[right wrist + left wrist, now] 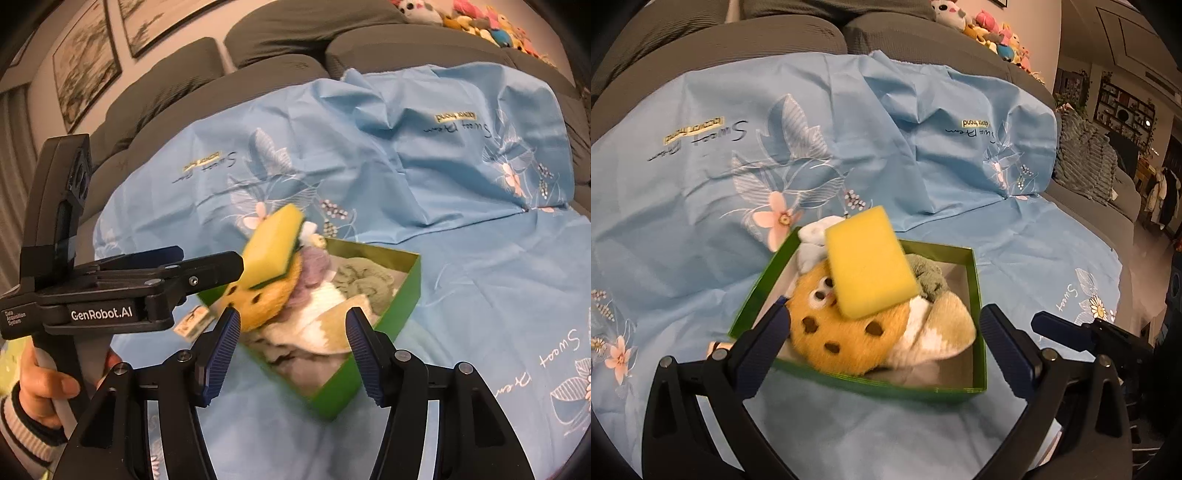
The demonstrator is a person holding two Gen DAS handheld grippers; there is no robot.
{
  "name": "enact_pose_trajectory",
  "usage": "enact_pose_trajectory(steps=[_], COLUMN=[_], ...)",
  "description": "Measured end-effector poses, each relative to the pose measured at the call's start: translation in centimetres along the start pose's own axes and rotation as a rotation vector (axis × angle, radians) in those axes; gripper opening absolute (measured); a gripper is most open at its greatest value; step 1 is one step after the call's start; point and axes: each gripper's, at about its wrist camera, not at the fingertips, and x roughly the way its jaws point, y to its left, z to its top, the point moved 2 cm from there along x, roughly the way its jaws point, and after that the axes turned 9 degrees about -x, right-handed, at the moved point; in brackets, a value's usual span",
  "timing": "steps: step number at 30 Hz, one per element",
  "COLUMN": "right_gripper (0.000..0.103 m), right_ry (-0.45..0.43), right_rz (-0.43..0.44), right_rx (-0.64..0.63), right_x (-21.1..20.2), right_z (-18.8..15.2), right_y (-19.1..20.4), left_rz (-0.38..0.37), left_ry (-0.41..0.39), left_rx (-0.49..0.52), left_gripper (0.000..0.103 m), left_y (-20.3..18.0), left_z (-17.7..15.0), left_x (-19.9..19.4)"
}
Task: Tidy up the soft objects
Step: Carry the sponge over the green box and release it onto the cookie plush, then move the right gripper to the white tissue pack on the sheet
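- The green box point(975, 325) sits on the blue sheet point(701, 206), packed with a cookie plush point(846, 332), a white-and-tan plush point(938, 332) and a green cloth point(931, 284); a yellow sponge point(868, 262) lies tilted on top of the cookie plush.
- The left gripper point(882, 332) gapes wide and empty at the box's near edge; the right gripper point(291, 343) is partly open, holding nothing.
- Judgement: the sponge looks unsettled, so nudge it flat inside the box's walls before leaving.
- Behind the box, grey sofa cushions point(746, 40); a row of plush toys point(993, 33) beyond.

Yellow sponge point(870, 260), green box point(977, 291), prob. lilac plush point(314, 271).
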Motion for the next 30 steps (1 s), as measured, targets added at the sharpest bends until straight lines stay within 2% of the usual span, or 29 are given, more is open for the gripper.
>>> enact_pose_trajectory(steps=[7,11,15,22,27,30], right_gripper=[0.061,0.061,0.061,0.061,0.061,0.061], right_ry=[0.033,0.08,0.136,0.188,0.2,0.221], right_rz=[0.003,0.024,0.049,0.107,0.175,0.178], right_rx=[-0.045,-0.061,-0.093,-0.159,-0.156,-0.177], right_x=[0.2,1.5,3.2,7.4,12.6,16.1], right_z=[-1.1,-2.9,-4.8,-7.1,-6.1,-5.2], right_y=[3.3,5.2,7.5,12.2,15.7,18.1], left_rz=[0.02,0.008,0.009,0.04,0.097,0.107], left_ry=[-0.007,0.035,0.025,0.007,-0.061,-0.081], left_rx=[-0.076,-0.137,-0.186,-0.266,-0.317,-0.365], left_gripper=[0.102,0.102,0.102,0.102,0.102,0.102], left_y=[4.3,7.5,10.5,15.6,19.1,21.0], left_z=[-3.4,-6.5,-8.9,-9.7,-9.3,-9.3], left_x=[-2.8,-3.2,-4.1,-5.6,-8.0,-8.8])
